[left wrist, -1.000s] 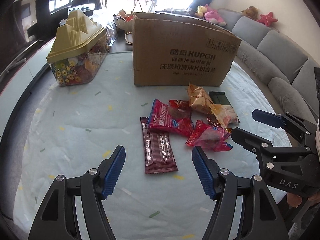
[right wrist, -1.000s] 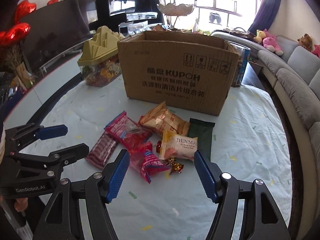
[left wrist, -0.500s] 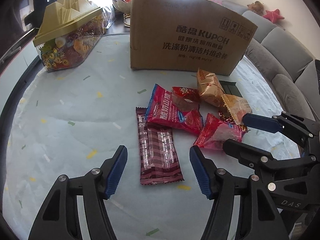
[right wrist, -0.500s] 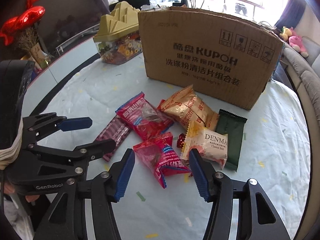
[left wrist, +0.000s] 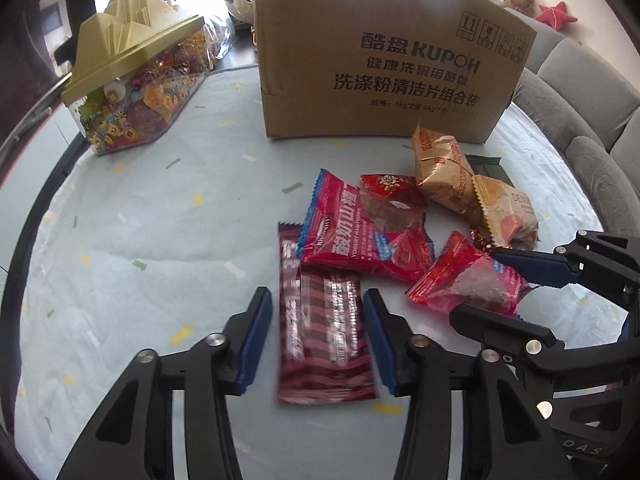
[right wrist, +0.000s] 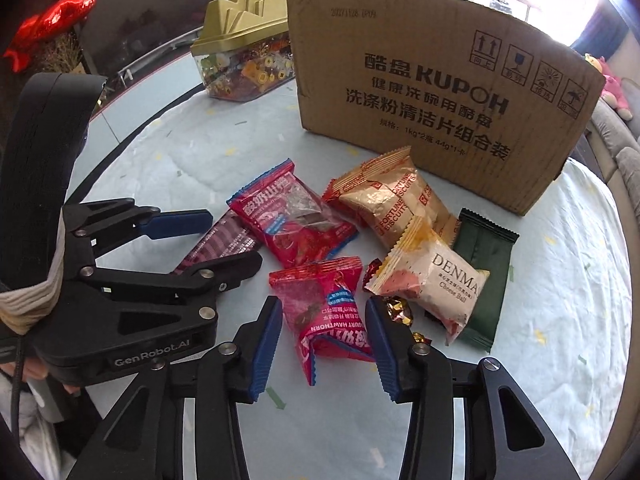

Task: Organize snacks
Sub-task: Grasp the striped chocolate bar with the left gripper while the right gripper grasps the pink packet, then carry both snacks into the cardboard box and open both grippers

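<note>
Snacks [right wrist: 360, 256] unsorted — nothing seen boxed yet.
Left gripper [left wrist: 318, 340] spread around maroon bar [left wrist: 324, 332]; right gripper [right wrist: 324, 344] spread around red pouch [right wrist: 324, 312]; carton [right wrist: 436, 108] at twelve o'clock.

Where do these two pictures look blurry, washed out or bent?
Left wrist view: the maroon striped bar between the open jaws is smeared, and light blows out above the cardboard box. Right wrist view: sharper; the box's top edge bows from fisheye distortion, and the windows behind it are washed out.

Both grippers, left [left wrist: 318, 346] and right [right wrist: 324, 346], are black plastic with ribbed blue pads [left wrist: 254, 344], silver screws and white "GenRobot.AI" and "DAS" lettering.
</note>
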`<state>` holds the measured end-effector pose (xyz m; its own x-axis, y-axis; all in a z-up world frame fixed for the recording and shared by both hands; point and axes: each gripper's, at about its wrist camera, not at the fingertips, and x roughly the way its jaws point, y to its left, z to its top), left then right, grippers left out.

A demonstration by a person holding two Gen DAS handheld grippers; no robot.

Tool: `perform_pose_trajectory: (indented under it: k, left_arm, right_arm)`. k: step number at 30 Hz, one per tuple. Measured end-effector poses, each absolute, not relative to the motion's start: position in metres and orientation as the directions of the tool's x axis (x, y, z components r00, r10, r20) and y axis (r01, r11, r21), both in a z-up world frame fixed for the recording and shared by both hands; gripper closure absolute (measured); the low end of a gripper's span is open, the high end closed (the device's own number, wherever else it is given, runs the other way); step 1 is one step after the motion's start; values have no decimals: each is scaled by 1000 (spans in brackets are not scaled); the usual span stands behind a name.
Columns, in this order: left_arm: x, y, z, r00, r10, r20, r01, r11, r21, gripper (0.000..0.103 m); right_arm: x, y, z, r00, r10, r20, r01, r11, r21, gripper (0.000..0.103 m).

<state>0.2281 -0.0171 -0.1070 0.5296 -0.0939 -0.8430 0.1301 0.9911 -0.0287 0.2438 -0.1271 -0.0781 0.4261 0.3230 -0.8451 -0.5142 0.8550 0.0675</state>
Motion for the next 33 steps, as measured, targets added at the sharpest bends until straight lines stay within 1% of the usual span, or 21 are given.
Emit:
perform_pose_trajectory:
  k: [6, 8, 9, 20, 27, 33]
  left_arm:
    - [224, -9, -107, 533, -119, -838, 124, 990, -62, 67]
    - [224, -7, -107, 530, -123, -839, 116, 991, -72, 67]
    - [222, -5, -106, 529, -125, -839, 114, 991, -76, 67]
    - [190, 10, -90, 558, -115, -822, 68, 993, -92, 67]
    - [179, 12, -64, 618, -129, -775, 73, 992, -107, 67]
    - [180, 9, -35, 671, -150, -726, 99, 989, -113, 67]
  right_arm:
    - [243, -116, -85, 420, 305, -855, -520, 853, 49, 61]
    - [241, -114, -85, 430, 301, -851, -511, 859, 46, 64]
    - [240, -115, -85, 429, 304, -850, -507, 860, 52, 68]
    - [218, -123, -69, 491, 323, -809, -452, 888, 80, 69]
    - [208, -127, -51, 530, 345, -775, -441, 893, 96, 69]
    - [202, -136, -25, 597, 350, -722, -418, 904, 92, 69]
